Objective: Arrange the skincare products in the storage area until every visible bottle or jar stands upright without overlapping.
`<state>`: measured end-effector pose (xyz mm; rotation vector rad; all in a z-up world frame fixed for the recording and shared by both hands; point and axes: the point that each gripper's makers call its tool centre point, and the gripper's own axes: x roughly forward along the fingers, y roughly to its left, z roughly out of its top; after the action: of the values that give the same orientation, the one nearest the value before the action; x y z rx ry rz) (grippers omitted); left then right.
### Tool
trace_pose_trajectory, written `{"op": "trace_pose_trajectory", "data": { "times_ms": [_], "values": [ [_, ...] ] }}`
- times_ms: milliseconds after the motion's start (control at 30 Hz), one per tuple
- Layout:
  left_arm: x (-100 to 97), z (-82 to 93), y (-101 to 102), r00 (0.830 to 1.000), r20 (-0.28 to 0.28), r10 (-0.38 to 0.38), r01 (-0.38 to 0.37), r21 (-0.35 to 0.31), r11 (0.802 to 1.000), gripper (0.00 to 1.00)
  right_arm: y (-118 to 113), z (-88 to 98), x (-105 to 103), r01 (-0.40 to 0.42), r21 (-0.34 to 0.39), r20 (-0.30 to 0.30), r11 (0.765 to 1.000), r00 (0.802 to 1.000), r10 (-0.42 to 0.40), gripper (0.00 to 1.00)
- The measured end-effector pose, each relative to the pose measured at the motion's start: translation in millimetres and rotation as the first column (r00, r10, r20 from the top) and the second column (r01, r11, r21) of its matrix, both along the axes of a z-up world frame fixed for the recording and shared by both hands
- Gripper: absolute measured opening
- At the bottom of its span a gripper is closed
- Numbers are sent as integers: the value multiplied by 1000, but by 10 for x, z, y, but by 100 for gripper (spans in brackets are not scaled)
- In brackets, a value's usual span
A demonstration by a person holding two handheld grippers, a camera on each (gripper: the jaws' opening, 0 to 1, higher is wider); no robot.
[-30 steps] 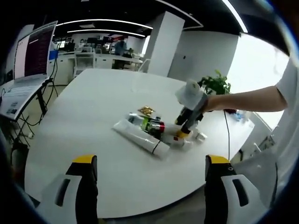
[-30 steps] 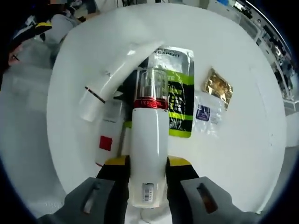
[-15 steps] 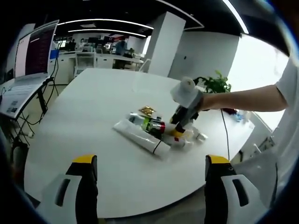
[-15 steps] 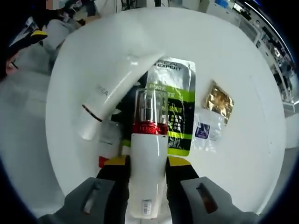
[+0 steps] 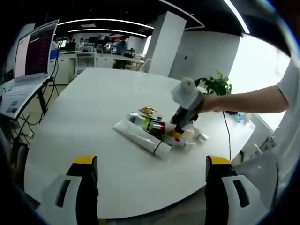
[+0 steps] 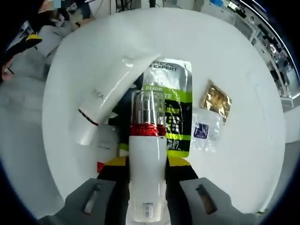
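1. In my right gripper view, the white pump bottle (image 6: pixel 147 173) with a red band and a clear cap sits between my right gripper (image 6: pixel 146 171)'s yellow-tipped jaws, which are clamped on its white body. The capped end points away from the camera, out over the rest of the pile.
2. Just beyond and beneath the bottle lies a flat green-and-white sachet (image 6: pixel 171 110) (printed "EXPERT" near its far end), flat on the round white table (image 6: pixel 234 61).
3. To the left of the bottle, a long white tube (image 6: pixel 110 96) lies on its side at a slant, its far end resting against the sachet's corner and its capped end toward the table edge.
4. Tucked under the tube's near end I see a small white container with a red patch (image 6: pixel 105 150), also lying down and partly hidden by the jaws.
5. To the right of the sachet lie a small clear packet with a blue mark (image 6: pixel 202 132) and, just past it, a crinkled gold packet (image 6: pixel 215 101).
6. From the left gripper view, the same cluster sits toward the far right part of the table, and the right gripper (image 5: pixel 177 131) reaches down into it from a person's bare forearm (image 5: pixel 248 99).
7. My left gripper (image 5: pixel 152 192) hangs spread wide and holding nothing, well short of the pile, near the table's close edge.
8. Farther out are a potted plant (image 5: pixel 216 85), a screen on a stand (image 5: pixel 33 51) at left, and office desks (image 5: pixel 93 58) behind.
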<state>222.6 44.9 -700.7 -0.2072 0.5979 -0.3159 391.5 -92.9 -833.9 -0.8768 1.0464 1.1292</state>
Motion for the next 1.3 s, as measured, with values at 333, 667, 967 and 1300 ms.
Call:
{"op": "trace_pose_trajectory", "data": {
  "times_ms": [333, 667, 967, 1300],
  "values": [
    [3, 53, -23, 1000, 11, -16, 16, 4, 1000, 88, 13, 317, 55, 22, 102, 62, 994, 998, -29, 27],
    [17, 202, -164, 998, 41, -46, 47, -19, 999, 88, 0, 783, -77, 97, 235, 97, 967, 988, -123, 27],
    [-13, 287, -219, 996, 56, -74, 75, -23, 997, 88, 109, 1088, -318, 101, 323, 114, 941, 983, -145, 27],
    [-19, 437, -246, 993, 75, -91, 96, -62, 993, 87, 177, 1391, -495, 99, 432, 171, 897, 967, -190, 27]
  ]
}}
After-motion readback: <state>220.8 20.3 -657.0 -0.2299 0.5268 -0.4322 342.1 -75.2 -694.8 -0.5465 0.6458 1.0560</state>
